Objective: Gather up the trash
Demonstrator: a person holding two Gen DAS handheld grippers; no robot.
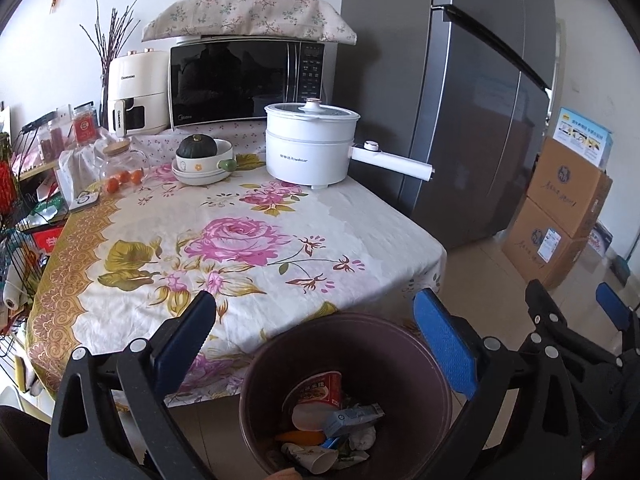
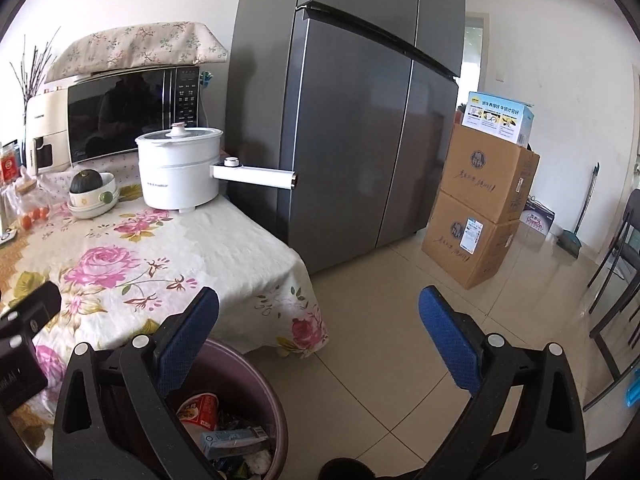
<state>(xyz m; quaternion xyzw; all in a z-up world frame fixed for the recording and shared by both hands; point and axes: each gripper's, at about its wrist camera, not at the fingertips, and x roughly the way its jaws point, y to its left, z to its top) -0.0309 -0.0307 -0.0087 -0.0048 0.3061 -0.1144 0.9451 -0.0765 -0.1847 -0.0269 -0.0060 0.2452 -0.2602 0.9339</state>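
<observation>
A dark purple-brown trash bin [image 1: 424, 384] stands on the floor at the table's near corner. It holds a red noodle cup [image 1: 320, 390], a blue-grey carton [image 1: 352, 416], a paper cup and other litter. My left gripper [image 1: 316, 308] hangs above the bin's far rim, open wide, nothing between its blue pads. In the right wrist view the same bin [image 2: 256, 384] is at the lower left with the red cup [image 2: 200, 408] inside. My right gripper [image 2: 320, 304] stands open over the bin's right edge and the tiled floor, empty. The right gripper [image 1: 568, 304] also shows at the left view's right side.
A table with a floral cloth [image 1: 224, 240] carries a white electric pot [image 1: 308, 148], a bowl with a green squash [image 1: 200, 156], a microwave [image 1: 248, 80] and jars. A grey fridge [image 2: 352, 120] stands behind, stacked cardboard boxes [image 2: 480, 208] right of it, a dark chair [image 2: 616, 280] at far right.
</observation>
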